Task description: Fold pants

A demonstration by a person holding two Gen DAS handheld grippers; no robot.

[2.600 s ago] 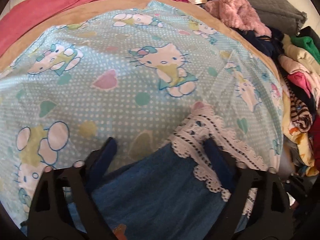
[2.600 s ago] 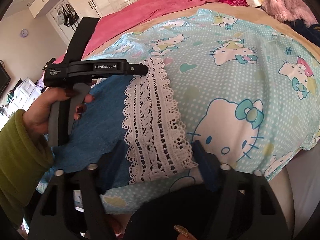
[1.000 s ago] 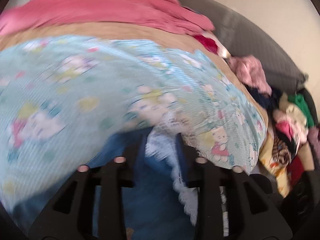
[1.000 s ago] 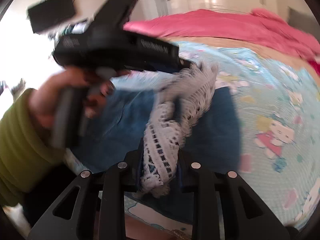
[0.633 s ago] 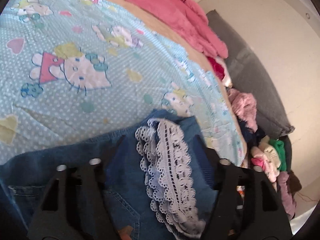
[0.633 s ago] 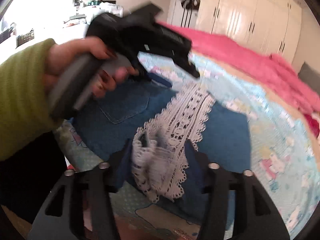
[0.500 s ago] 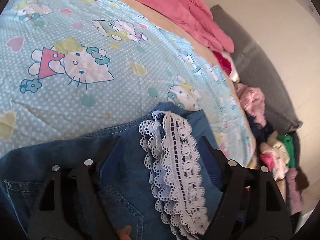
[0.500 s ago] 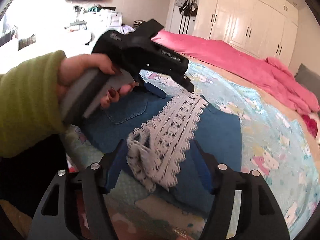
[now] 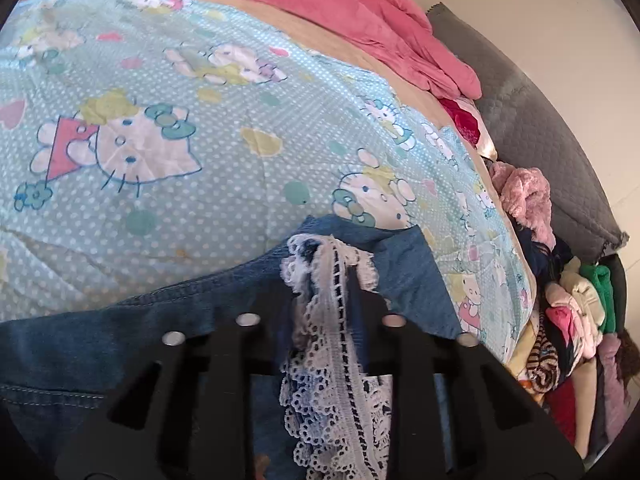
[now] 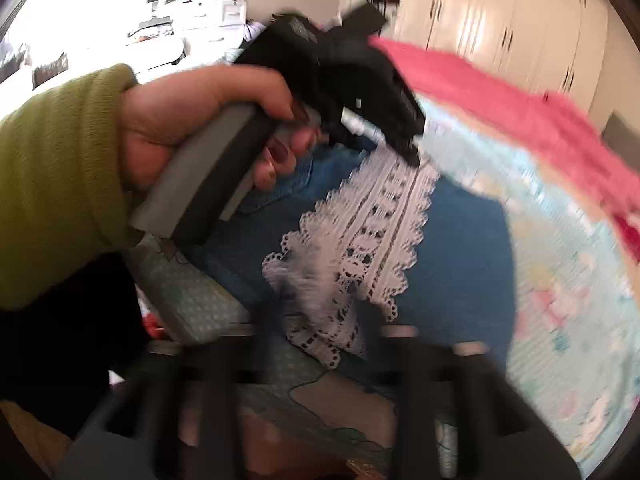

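Blue denim pants (image 9: 120,328) with a white lace hem (image 9: 332,380) lie on the bed. In the left wrist view my left gripper (image 9: 320,284) has its jaws closing, and the far end of the lace is bunched and pinched between them. The right wrist view is blurred. There my right gripper (image 10: 320,312) is closing too, with the near end of the lace hem (image 10: 372,232) squeezed between its fingers. A hand (image 10: 192,112) in a green sleeve (image 10: 52,184) holds the left gripper (image 10: 412,154), whose tip sits on the lace over the pants (image 10: 460,248).
A light blue cartoon-cat sheet (image 9: 160,140) covers the bed, with a pink blanket (image 9: 320,12) along its far side. A pile of mixed clothes (image 9: 568,320) lies at the right by a grey padded headboard (image 9: 540,140). White wardrobes (image 10: 500,20) line the far wall.
Half a second ago both grippers stood open astride the lace hem. Now both have closed in and pinch it, and the lace has bunched up. The left gripper has sunk closer to the pants.
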